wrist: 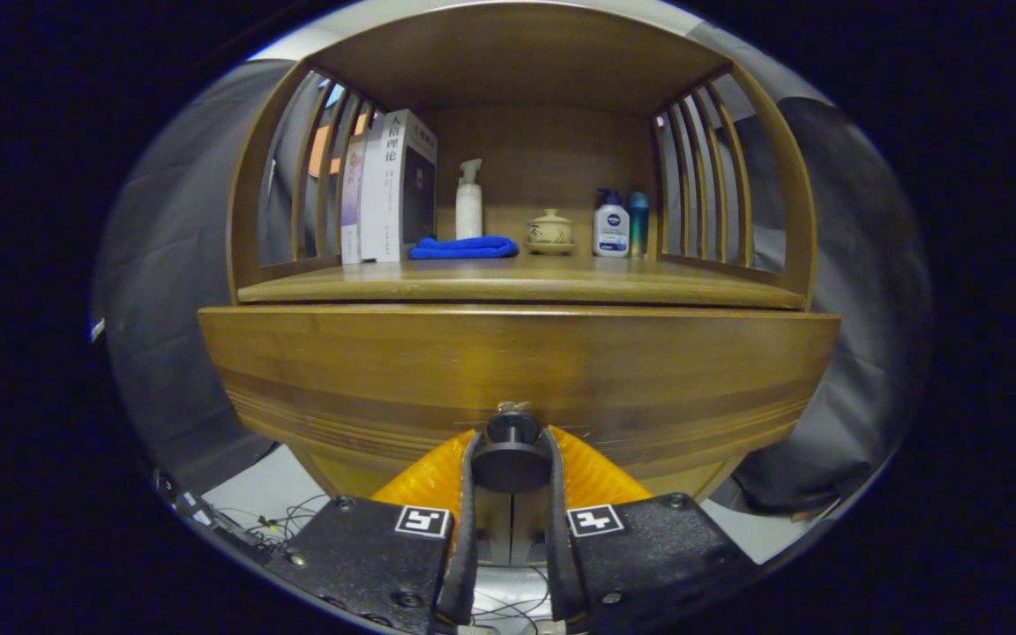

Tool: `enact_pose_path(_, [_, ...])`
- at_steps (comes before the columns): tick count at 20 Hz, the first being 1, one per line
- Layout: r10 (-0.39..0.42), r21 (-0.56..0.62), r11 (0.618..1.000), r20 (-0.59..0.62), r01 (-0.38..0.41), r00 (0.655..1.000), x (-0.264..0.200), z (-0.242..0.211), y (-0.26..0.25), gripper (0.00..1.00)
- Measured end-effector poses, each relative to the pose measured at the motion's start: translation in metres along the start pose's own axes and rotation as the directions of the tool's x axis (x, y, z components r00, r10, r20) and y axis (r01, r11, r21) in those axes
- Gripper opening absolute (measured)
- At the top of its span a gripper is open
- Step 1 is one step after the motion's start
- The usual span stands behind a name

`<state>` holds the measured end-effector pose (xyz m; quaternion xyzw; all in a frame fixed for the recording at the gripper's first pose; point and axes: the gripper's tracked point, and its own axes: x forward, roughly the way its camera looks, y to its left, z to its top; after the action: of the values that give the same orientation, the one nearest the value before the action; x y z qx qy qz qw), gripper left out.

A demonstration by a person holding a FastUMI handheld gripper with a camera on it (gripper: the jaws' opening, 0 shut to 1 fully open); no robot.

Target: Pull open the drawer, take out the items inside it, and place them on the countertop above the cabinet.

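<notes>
Books, a folded blue cloth and bottles stand on the brown wooden cabinet's countertop. Below, the gripper faces the wooden drawer front, its fingers closed on the round dark drawer knob.

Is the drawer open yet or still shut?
Looks shut or barely started: the drawer front hides any interior, and no contents show. The gripper is closed on the knob, a finger against each side.

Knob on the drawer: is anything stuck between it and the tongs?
No. The tongs are closed on the knob, both fingers pressing its sides, nothing between. The drawer looks barely open, if at all.
</notes>
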<state>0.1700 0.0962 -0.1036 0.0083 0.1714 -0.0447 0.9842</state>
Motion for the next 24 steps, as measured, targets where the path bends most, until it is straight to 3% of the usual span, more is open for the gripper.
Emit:
enact_pose_path(11, [0.040,0.081,0.996,-0.028,-0.038,0.999,-0.089,-0.032,0.004,0.35])
enact_pose_path(20, [0.039,0.024,0.999,-0.025,-0.039,0.999,-0.105,-0.047,0.008,0.35])
enact_pose_path(21, [0.048,0.015,0.999,-0.025,-0.048,0.999,-0.105,-0.047,0.009,0.36])
enact_pose_path(24, [0.071,-0.026,0.997,0.001,-0.071,0.997,-0.115,-0.039,0.012,0.53])
